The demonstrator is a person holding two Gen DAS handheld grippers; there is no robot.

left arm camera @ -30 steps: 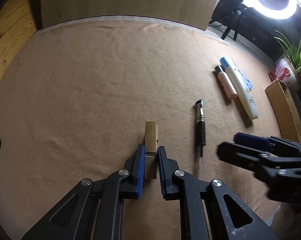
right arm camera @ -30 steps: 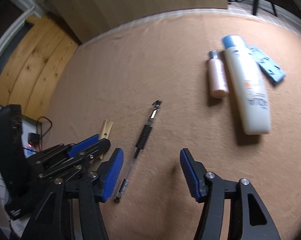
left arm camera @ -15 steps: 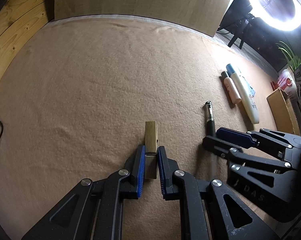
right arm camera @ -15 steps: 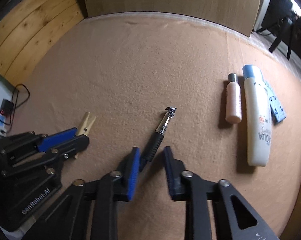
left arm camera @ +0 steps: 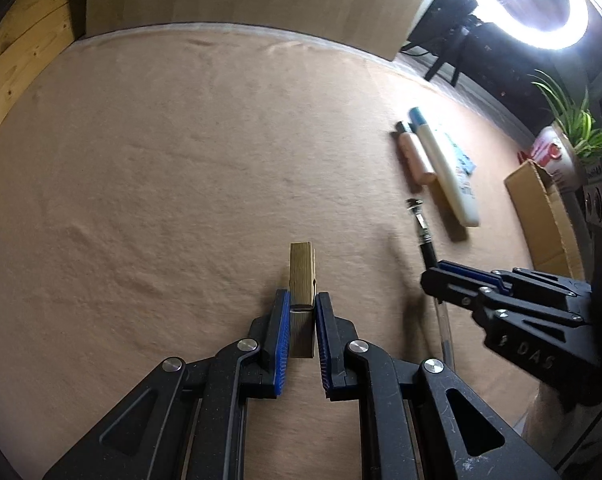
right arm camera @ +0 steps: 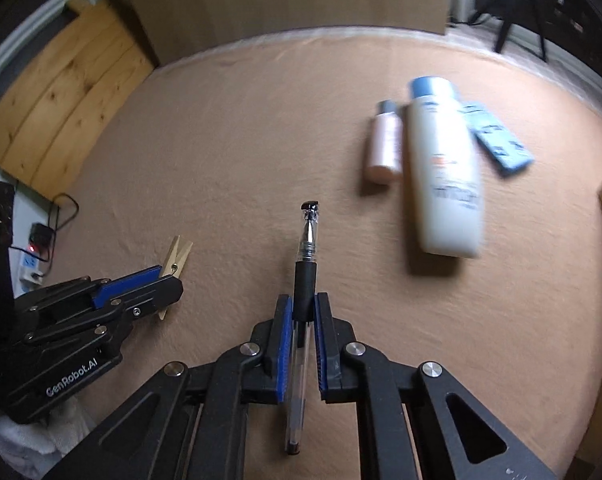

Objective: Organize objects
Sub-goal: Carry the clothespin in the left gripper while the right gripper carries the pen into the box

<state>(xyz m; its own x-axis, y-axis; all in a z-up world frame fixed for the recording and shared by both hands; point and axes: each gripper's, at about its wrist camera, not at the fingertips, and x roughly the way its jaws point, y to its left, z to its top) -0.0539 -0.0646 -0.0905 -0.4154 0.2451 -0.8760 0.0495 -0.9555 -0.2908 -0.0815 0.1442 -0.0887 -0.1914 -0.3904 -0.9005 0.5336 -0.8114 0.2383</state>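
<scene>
My left gripper point(left arm camera: 302, 300) is shut on a wooden clothespin point(left arm camera: 302, 276), which sticks out forward over the tan cloth point(left arm camera: 181, 160). My right gripper point(right arm camera: 303, 304) is shut on a clear pen with a black grip point(right arm camera: 306, 276), held along the fingers with its tip pointing away. In the left wrist view the right gripper point(left arm camera: 441, 280) sits to the right with the pen point(left arm camera: 423, 232) in it. In the right wrist view the left gripper point(right arm camera: 157, 284) and the clothespin point(right arm camera: 177, 256) show at the left.
A small pink bottle point(right arm camera: 385, 144), a white bottle with a blue cap point(right arm camera: 445, 168) and a flat blue packet point(right arm camera: 497, 140) lie side by side at the far right. A cardboard box point(left arm camera: 541, 216), a potted plant point(left arm camera: 573, 132) and a ring light point(left arm camera: 529, 4) stand beyond the right edge.
My right gripper has swung over the pen and shut on it. My left gripper has kept hold of the clothespin and shifted slightly.
</scene>
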